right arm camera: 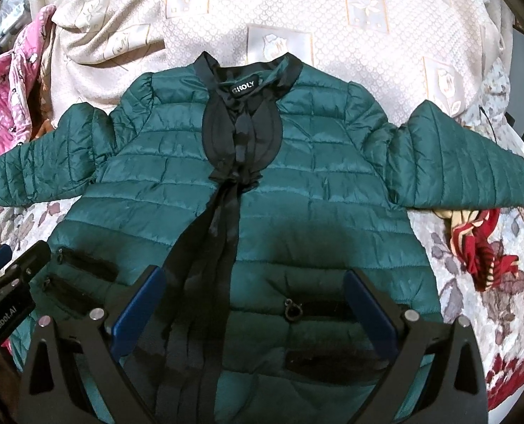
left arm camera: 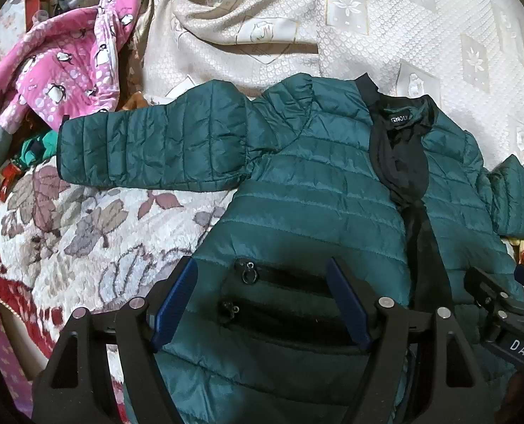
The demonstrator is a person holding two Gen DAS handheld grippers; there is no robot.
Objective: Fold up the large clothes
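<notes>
The left gripper sits lowest in the left wrist view, its two blue ribbed pads spread wide with nothing between them, poised over the lower left front of the jacket. At the right edge of that view the other tool's black body shows white letters reading "DAS". The right gripper is likewise spread wide and pinching nothing, poised over the jacket's lower right front. From the right wrist view the left tool's side carries the words "GenRobot.AI".

Under both tools lies the dark green quilted puffer jacket, shiny, stitched in horizontal bands, laid front up and flat on the bed with both sleeves stretched out sideways. A zip pocket with a small ring pull sits between the left pads; another pocket sits between the right ones. Black trim runs up the closed front to a black collar, where a neck label reads roughly "GHOLY"; the first letters are unclear.

The jacket's lower half rests on a fluffy white blanket printed with grey-mauve leaves and dark red borders. A red and cream striped cloth lies just below the right sleeve. Farther off, a cream textured bedspread with flower squares covers the bed, and a pink fleece garment printed with penguins is heaped beyond the left sleeve.
</notes>
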